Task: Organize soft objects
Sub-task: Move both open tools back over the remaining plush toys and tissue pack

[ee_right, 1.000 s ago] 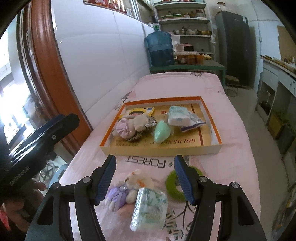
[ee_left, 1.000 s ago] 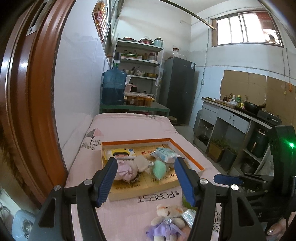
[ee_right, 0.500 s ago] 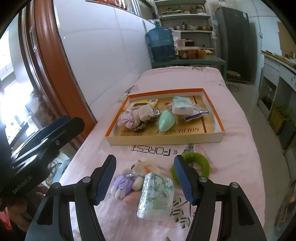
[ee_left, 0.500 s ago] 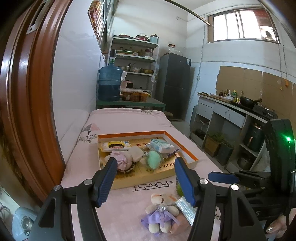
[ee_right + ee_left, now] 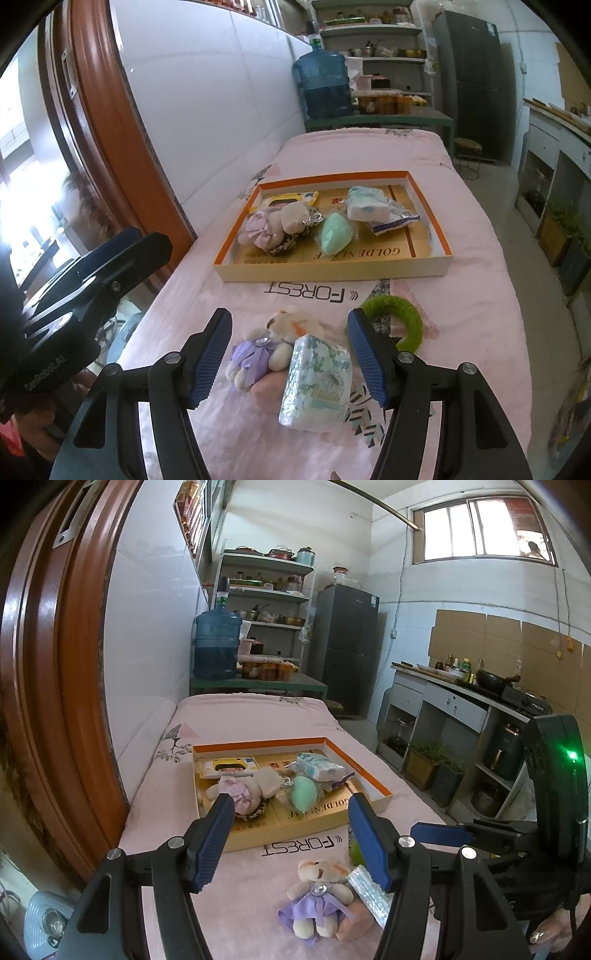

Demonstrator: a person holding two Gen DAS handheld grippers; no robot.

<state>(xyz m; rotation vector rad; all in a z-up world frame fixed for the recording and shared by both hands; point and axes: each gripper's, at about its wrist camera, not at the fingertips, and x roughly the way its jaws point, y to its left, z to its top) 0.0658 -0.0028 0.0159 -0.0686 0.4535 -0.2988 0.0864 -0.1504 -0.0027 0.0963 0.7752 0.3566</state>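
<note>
An orange-rimmed cardboard tray [image 5: 295, 834] [image 5: 332, 271] lies on the pink bedcover. It holds a lilac plush toy [image 5: 243, 790] [image 5: 273, 229], a green sponge [image 5: 304, 794] [image 5: 336, 230], a tissue pack and a yellow wipes pack. In front of the tray lie a small bear in a purple dress [image 5: 317, 893] [image 5: 266, 350], a patterned tissue pack [image 5: 317, 384] [image 5: 369, 890], a pink soft piece under them and a green ring [image 5: 402, 317]. My left gripper [image 5: 290, 812] hovers open and empty above the bear. My right gripper [image 5: 289, 325] is open and empty over the bear and the pack.
A brown door frame [image 5: 55, 701] and a white tiled wall run along the left of the bed. A blue water jug [image 5: 217, 646], shelves and a dark fridge [image 5: 347, 646] stand beyond the bed's far end. A kitchen counter [image 5: 461, 698] lines the right, across a floor strip.
Both views have drifted slightly, so the tray sits a little higher in the pictures and more of the bear shows in the left one. Nothing on the bed moved; both jaws stayed wide.
</note>
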